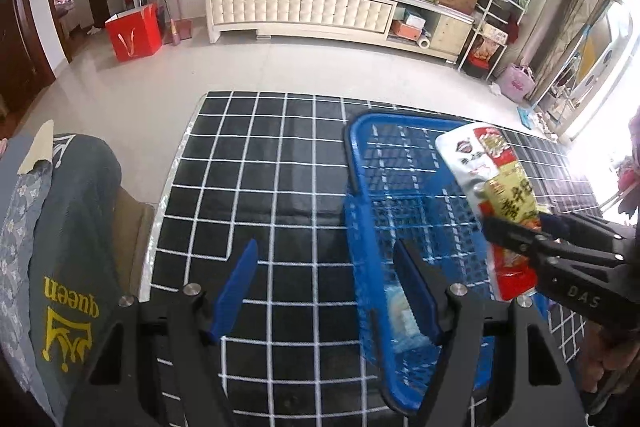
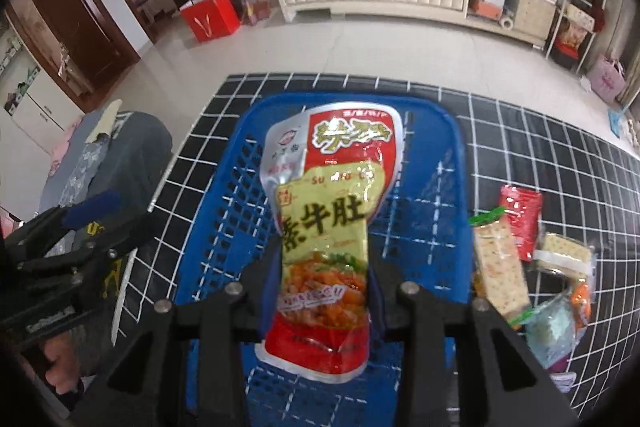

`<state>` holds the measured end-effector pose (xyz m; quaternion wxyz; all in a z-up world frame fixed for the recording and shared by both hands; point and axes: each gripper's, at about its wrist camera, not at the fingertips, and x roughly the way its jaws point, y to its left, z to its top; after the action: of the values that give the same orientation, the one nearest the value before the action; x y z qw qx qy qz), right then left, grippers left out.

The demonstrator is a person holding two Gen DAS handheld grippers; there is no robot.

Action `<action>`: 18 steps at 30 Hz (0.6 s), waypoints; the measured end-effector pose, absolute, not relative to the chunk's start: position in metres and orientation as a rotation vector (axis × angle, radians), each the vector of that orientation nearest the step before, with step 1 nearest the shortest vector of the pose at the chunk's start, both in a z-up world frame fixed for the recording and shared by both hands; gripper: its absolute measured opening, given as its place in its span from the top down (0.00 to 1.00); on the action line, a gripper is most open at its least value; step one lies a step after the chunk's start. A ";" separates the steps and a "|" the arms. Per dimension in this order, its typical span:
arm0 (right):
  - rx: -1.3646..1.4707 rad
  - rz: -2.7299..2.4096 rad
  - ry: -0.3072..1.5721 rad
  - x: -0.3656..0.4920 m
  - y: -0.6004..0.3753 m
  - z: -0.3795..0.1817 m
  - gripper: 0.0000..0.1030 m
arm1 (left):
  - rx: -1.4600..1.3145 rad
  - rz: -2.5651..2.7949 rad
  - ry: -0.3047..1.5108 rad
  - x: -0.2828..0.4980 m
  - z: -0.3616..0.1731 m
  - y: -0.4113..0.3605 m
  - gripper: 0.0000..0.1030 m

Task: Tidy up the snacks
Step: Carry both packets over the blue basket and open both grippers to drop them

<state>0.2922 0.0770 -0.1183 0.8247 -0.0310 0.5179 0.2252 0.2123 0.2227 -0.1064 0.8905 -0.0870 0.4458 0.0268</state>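
The right hand-held gripper (image 2: 324, 291) has its jaws closed on the lower half of a snack pouch (image 2: 326, 211), a glossy foil-and-plastic packet printed red, silver and yellow, pinched narrow where the pads press it. The pouch hangs above the basket (image 2: 448, 147), a blue moulded-plastic container with a rounded rim and slotted lattice walls. The basket stands on the table (image 1: 256, 179), which carries a black cover (image 2: 540, 147) printed with a white grid.

The left hand-held gripper (image 1: 324, 291) stands open with nothing between its blue, wedge-shaped pads; its right pad (image 1: 412, 287) lies over the basket's near wall.

Right wrist view only: to the right of the basket lie loose snacks on the cover, namely a clear-wrapped cracker pack (image 2: 500, 267) with green ends, a red packet (image 2: 520, 219) and a smaller cracker pack (image 2: 564, 251). The front print of the pouch is legible here.

Left wrist view only: a pale packet (image 1: 404, 315) lies inside the basket, blurred. A grey garment (image 1: 76, 247) with yellow "queen" lettering lies left of the table.
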 end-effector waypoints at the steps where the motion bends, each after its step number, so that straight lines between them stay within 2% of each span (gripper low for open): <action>1: -0.076 0.473 1.114 0.296 0.082 -0.123 0.59 | -0.184 0.056 0.927 0.214 -0.108 0.225 0.34; 10: -0.126 0.441 1.177 0.315 0.101 -0.151 0.59 | -0.158 0.053 0.940 0.232 -0.124 0.233 0.34; 13: -0.097 0.412 1.212 0.320 0.100 -0.159 0.53 | -0.168 0.050 0.948 0.235 -0.128 0.233 0.34; 16: -0.098 0.428 1.225 0.320 0.102 -0.163 0.43 | -0.190 0.044 0.967 0.236 -0.133 0.234 0.34; 17: -0.121 0.441 1.214 0.319 0.105 -0.162 0.33 | -0.190 0.045 0.970 0.236 -0.134 0.233 0.34; 18: -0.151 0.445 1.201 0.317 0.108 -0.161 0.19 | -0.189 0.046 0.973 0.236 -0.135 0.232 0.34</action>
<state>0.3174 0.1076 -0.1607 0.7993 -0.0702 0.5597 0.2072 0.2359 0.2322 -0.1350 0.8795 -0.0906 0.4667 0.0223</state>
